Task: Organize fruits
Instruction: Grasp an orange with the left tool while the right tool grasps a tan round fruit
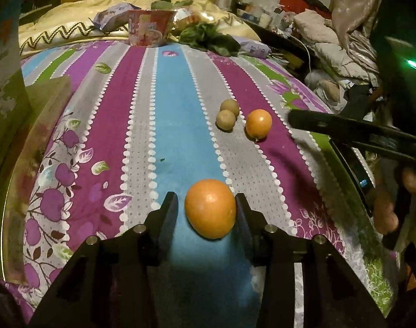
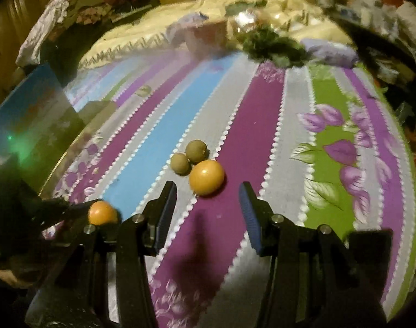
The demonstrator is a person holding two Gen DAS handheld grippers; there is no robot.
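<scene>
The big orange (image 1: 210, 208) sits on the bed (image 1: 169, 109) between the left gripper (image 1: 206, 206)'s spread jaws (touching one side, not pinched), smaller orange (image 2: 206, 174) and two brown fruits (image 2: 188, 156) just ahead of the right gripper (image 2: 208, 191)'s empty spread jaws, open bedsheet all round.

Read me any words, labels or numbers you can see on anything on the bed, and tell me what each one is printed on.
None can be read.
Red instant-noodle cup: printed pictures and text, too blurred to read.
Pale purple snack packets: printing too small to read.
Oranges and small brown fruits: no labels visible.
</scene>
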